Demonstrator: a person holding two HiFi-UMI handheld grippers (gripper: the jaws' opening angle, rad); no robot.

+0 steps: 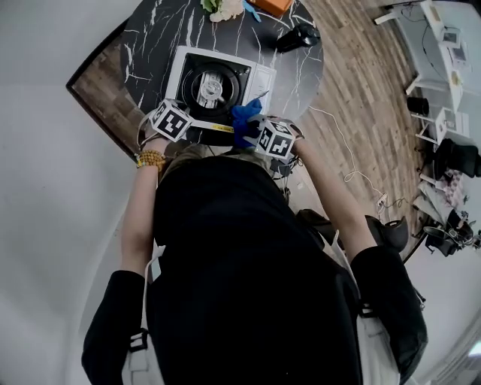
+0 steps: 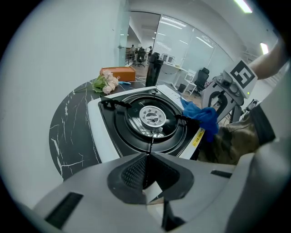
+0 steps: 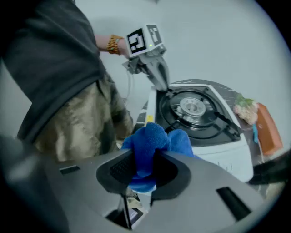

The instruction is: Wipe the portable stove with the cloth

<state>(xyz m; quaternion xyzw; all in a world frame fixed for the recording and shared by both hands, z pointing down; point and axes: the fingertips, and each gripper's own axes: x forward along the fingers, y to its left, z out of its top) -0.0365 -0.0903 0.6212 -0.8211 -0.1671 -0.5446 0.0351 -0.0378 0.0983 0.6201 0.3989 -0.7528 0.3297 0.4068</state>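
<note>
The portable stove (image 1: 218, 86), white with a black top and a round burner (image 2: 152, 119), stands on a round black marble table (image 1: 150, 45). My left gripper (image 1: 184, 113) is shut with nothing between its jaws. In the right gripper view its tips (image 3: 163, 86) sit at the stove's near corner. My right gripper (image 3: 144, 166) is shut on a bunched blue cloth (image 3: 152, 143), which bulges out above the jaws. It holds the cloth (image 1: 244, 120) at the stove's near edge, beside the yellow label strip (image 2: 198, 135).
Pale flowers (image 1: 223, 7) and an orange box (image 1: 270, 4) lie at the table's far side, with a dark object (image 1: 297, 36) to the right. A black bottle (image 2: 152, 68) stands behind the stove. A white cable (image 1: 349, 162) runs over the wooden floor.
</note>
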